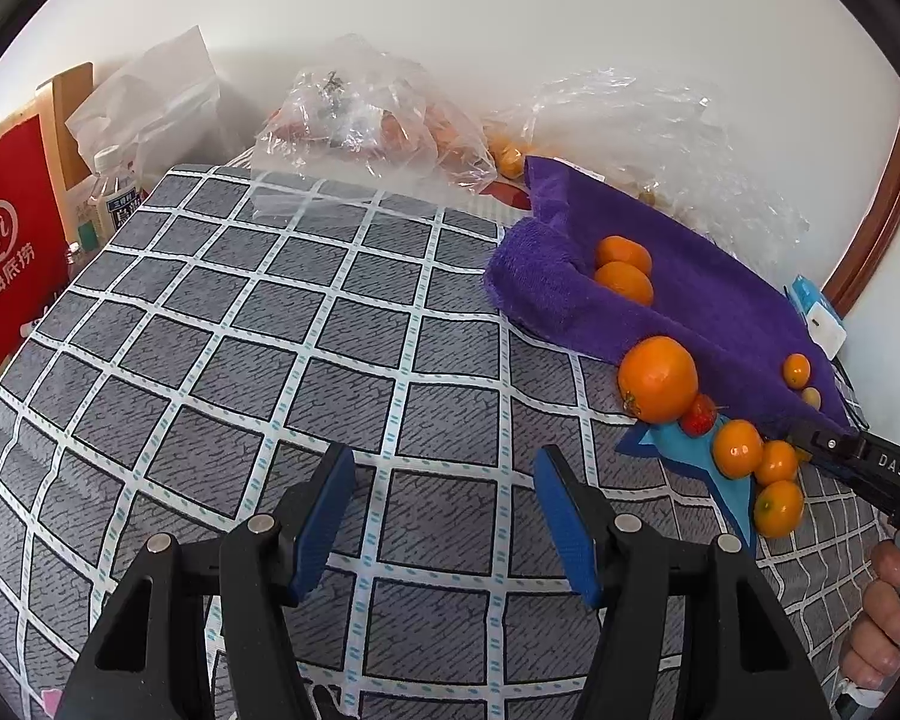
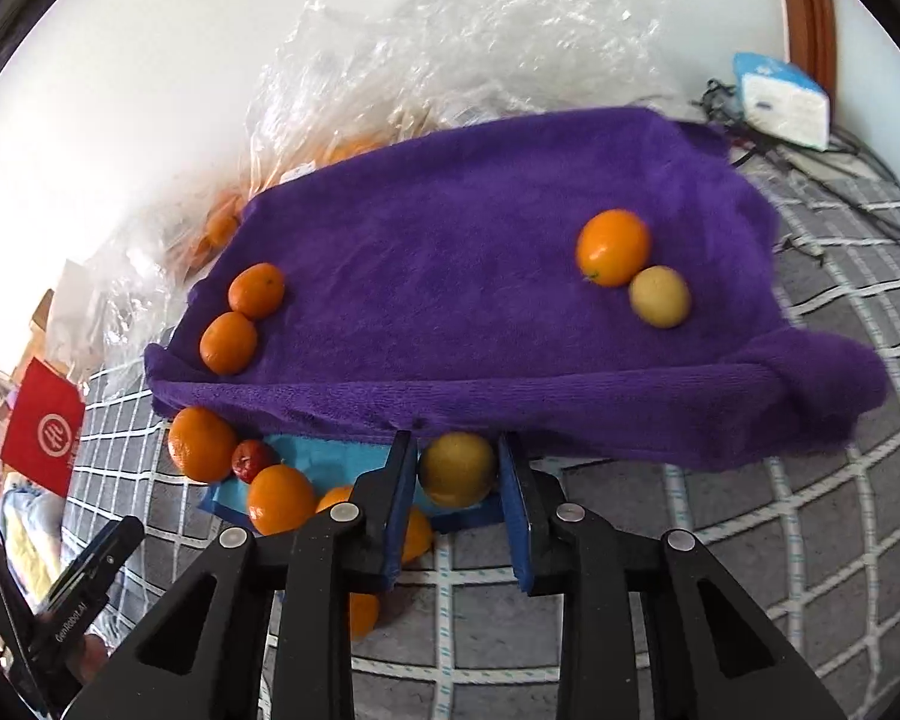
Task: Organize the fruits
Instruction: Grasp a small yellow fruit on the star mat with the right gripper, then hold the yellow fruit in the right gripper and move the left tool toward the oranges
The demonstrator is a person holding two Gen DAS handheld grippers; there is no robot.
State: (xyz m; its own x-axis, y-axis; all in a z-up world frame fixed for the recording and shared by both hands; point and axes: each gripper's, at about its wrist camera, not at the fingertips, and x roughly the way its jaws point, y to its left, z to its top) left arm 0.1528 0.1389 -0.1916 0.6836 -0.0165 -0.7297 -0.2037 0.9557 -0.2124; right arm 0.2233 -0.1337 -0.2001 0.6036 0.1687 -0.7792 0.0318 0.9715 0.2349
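Note:
A purple towel (image 2: 468,264) lies on the checked cloth; two small oranges (image 2: 243,318) sit at its left, an orange (image 2: 613,246) and a pale yellow fruit (image 2: 660,297) at its right. A blue cloth (image 2: 330,462) in front holds a big orange (image 2: 201,444), a red strawberry (image 2: 251,459) and several small oranges (image 2: 279,498). My right gripper (image 2: 457,480) is shut on a yellow-green fruit (image 2: 457,469) at the towel's front edge. My left gripper (image 1: 444,516) is open and empty over the checked cloth, left of the fruit pile (image 1: 657,381); the right gripper's body (image 1: 858,468) shows there.
Clear plastic bags with more fruit (image 1: 378,114) lie against the wall behind the towel (image 1: 660,276). A red paper bag (image 1: 12,240) and a bottle (image 1: 111,192) stand at the far left. A blue-white packet (image 2: 780,99) and cables lie at the far right.

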